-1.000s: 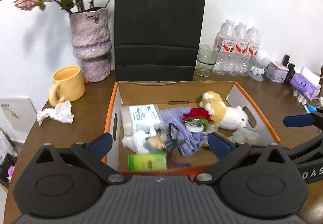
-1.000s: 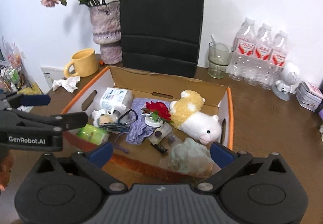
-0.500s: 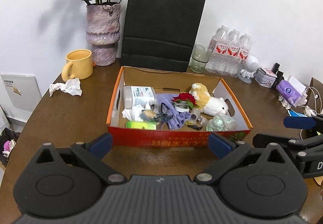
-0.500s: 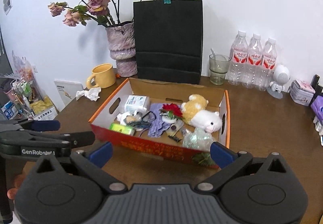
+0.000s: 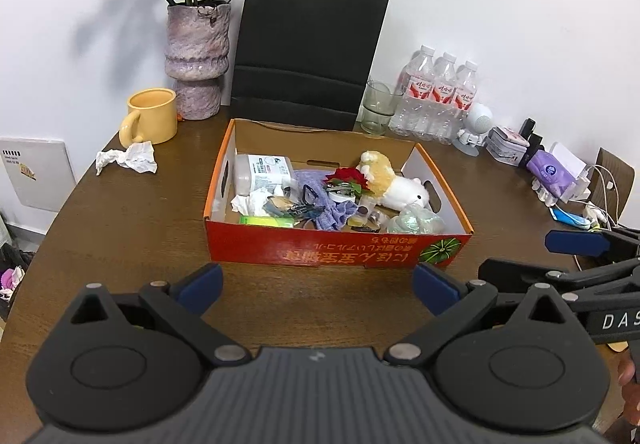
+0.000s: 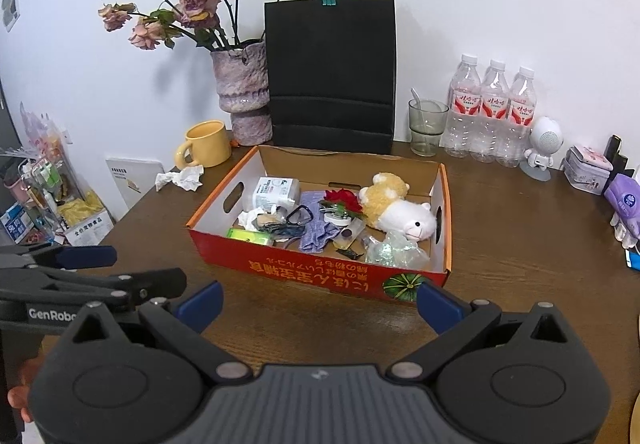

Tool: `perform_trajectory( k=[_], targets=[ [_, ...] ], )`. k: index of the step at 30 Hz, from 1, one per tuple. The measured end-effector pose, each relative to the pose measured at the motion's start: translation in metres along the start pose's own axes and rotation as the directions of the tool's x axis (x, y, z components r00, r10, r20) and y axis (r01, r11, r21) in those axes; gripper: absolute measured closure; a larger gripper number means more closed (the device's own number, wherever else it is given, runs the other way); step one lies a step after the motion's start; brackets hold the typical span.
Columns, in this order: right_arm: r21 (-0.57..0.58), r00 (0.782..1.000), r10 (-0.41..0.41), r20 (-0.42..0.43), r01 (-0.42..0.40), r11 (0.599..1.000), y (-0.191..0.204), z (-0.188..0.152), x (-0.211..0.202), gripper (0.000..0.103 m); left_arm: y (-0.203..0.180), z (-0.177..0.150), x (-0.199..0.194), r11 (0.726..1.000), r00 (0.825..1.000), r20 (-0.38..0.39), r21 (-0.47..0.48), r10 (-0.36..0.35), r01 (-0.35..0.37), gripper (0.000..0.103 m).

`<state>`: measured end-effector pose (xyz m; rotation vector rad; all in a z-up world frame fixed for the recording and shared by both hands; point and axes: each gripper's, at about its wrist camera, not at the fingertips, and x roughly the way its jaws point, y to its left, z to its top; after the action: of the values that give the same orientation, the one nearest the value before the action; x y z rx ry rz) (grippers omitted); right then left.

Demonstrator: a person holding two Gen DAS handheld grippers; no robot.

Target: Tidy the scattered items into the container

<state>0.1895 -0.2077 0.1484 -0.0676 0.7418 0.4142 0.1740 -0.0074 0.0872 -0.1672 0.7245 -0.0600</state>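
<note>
Looking along the left gripper (image 5: 316, 284), we hold its jaws wide and empty above the desk's (image 5: 120, 244) near edge, short of the red cardboard box (image 5: 336, 250). The box sits mid-desk and holds one plush sheep (image 5: 394, 186), one red flower (image 5: 346, 177), one purple cloth (image 5: 328, 204) and one white packet (image 5: 260, 172). One crumpled tissue (image 5: 128, 160) lies loose toward the left edge, beside one yellow mug (image 5: 150, 120). In our judgement it is the remaining piece: approach low and pinch its bulk.

From the right gripper (image 6: 318, 302), likewise spread wide and empty, we count three water bottles (image 6: 494, 112), one glass (image 6: 426, 126), one vase (image 6: 242, 92) and one black paper bag (image 6: 330, 76) along the far edge.
</note>
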Motion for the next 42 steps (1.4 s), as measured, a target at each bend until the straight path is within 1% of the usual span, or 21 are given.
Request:
perform_trajectory(
  k=[13, 42],
  targets=[
    [0.011, 1.0, 0.009, 0.005, -0.009, 1.0, -0.0002, -0.005, -0.0053, 0.0, -0.0043, -0.0035, -0.0041, 1.0, 1.0, -0.001, 0.004, 0.008, -0.008, 0.0],
    [0.023, 1.0, -0.008, -0.01, 0.008, 1.0, -0.0043, -0.0074, -0.0032, 0.0, -0.007, -0.0046, 0.0006, 1.0, 1.0, -0.01, 0.009, 0.01, -0.01, 0.0]
  ],
)
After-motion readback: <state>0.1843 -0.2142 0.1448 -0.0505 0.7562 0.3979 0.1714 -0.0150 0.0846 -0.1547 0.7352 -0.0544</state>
